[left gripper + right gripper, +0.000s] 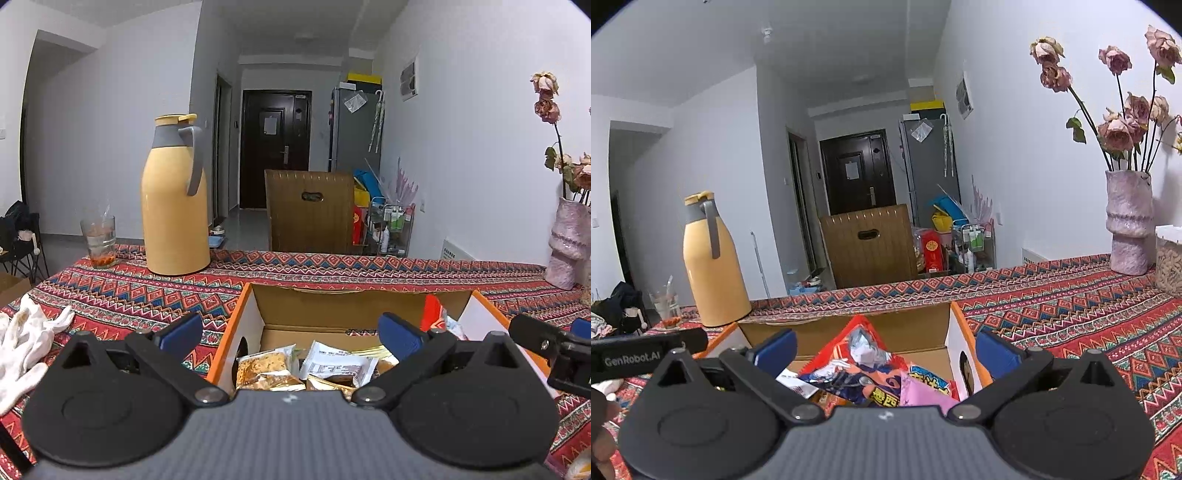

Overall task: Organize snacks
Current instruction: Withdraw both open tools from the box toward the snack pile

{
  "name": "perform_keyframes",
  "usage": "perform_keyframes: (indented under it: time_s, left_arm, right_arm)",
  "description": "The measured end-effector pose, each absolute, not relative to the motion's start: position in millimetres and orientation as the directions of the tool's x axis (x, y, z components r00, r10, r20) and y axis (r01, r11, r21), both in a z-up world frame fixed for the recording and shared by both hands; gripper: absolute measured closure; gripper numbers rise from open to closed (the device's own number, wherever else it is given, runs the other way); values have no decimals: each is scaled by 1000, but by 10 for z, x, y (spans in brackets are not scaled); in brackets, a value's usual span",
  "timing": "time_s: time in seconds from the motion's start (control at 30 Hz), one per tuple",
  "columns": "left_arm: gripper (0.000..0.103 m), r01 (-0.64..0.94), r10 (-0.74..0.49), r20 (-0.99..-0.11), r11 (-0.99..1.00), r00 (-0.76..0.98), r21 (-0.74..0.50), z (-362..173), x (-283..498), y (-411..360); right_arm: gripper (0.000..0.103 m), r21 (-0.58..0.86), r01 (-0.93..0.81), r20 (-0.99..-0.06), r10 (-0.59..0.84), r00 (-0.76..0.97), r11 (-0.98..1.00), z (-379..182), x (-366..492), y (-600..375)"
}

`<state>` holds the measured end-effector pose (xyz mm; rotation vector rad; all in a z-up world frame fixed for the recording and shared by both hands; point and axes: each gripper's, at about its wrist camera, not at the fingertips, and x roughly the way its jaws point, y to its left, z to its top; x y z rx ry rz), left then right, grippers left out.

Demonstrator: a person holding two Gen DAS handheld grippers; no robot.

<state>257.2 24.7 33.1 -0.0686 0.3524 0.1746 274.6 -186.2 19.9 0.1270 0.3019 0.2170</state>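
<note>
I am at a big table (pixel 332 269) with a red, zigzag cloth on it. In the middle sits an open cardboard box (pixel 255 321) with orange edges, and the snacks are inside it. Behind the box, to the left, stands a tall yellow jug (pixel 175 206) with a grey handle. Next to the jug is a glass (pixel 99 240) with something red at the bottom. Far to the right stands a pink vase (pixel 1128 221) full of dried roses (pixel 1123 125). A pair of white gloves (pixel 26 347) lies on the cloth at my left side. My left fingers (pixel 291 334) are spread wide over the near edge of the box and hold nothing. Below them I see brown snack packs (pixel 262 367) and a white packet (pixel 340 363) lying in the box. My right fingers (pixel 884 350) are spread wide too and grip nothing. A red snack bag (pixel 864 354) stands up between them in the right part of the box, but the blue pads (pixel 995 352) do not touch it. A pink packet (pixel 923 393) lies just beside the red bag.
</note>
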Motion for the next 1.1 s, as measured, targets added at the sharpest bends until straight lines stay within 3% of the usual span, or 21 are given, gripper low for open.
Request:
perform_keyframes:
  time_s: [0.27,0.53,1.1]
  left_arm:
    - [0,-164,148,-350,986,925,-17,423,2382,269]
    - [0,-141,129,-368,990,921,-5,383,2103,321]
    - [0,-130,125,-459,991,880,20,103,1728,406]
  right_arm:
    - [0,124,-233,-262,258,930,965,314,2478,-1888]
    - [0,109,-246,-311,269,912,963,216,2206,-1953]
    - [0,7,-285,-589,234,774,959,-348,2114,-2087]
